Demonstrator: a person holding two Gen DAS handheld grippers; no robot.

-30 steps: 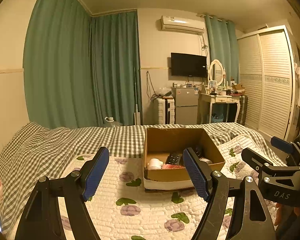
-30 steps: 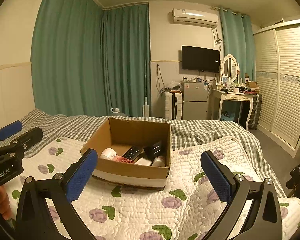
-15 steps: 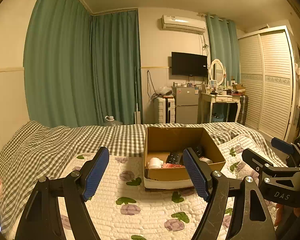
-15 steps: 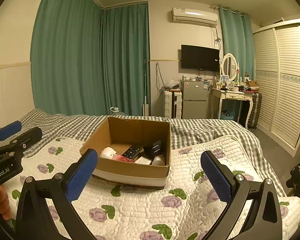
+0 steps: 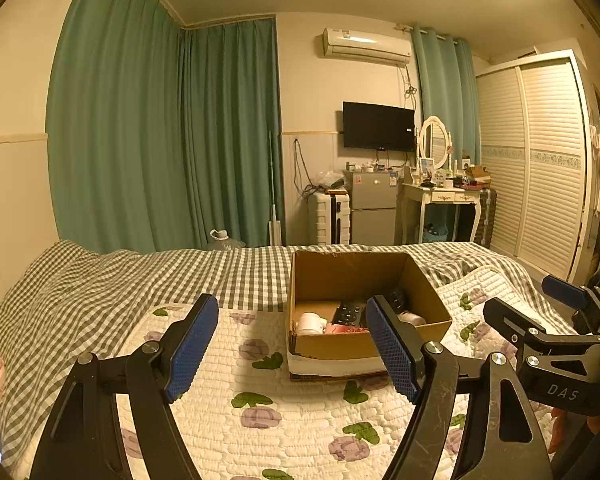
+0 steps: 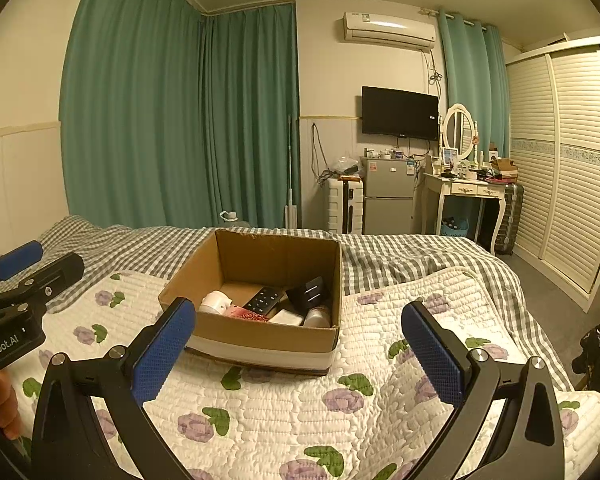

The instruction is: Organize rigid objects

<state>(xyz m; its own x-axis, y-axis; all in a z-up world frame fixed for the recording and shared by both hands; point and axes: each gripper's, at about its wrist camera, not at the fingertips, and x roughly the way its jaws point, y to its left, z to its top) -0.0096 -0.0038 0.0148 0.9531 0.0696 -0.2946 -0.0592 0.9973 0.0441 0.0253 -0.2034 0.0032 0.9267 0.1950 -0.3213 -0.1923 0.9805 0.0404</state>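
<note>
— Inspector: State the left gripper (image 5: 292,344).

— Onlooker: Raised above the quilt (image 5: 300,424), pointing level toward the far wall. Jaws spread wide, nothing between the blue pads (image 5: 192,344). The cardboard box (image 5: 364,346) sits ahead of it and toward its right finger, which overlaps the box's near right part in the left wrist view.

— Inspector: And the right gripper (image 6: 300,356)?

— Onlooker: Same posture, held above the quilt, jaws wide apart and empty. The box lies straight ahead between its two fingers, well clear of the pads. The other tool shows at its far left edge, with bare fingertips (image 6: 4,408) of the holding hand below it.

— Inspector: Contents of the box?

— Onlooker: A black remote (image 6: 267,299) lying flat near the middle, a white round-topped item (image 6: 216,303) left of it, a dark boxy piece (image 6: 312,290) propped at the right wall, a white flat item (image 6: 286,317) and a red patterned one (image 6: 248,314) at the front. Their exact kind I cannot tell.

— Inspector: Box position?

— Onlooker: Upright, open-topped, resting on the quilt where it meets the checked bedsheet (image 6: 400,256).
</note>
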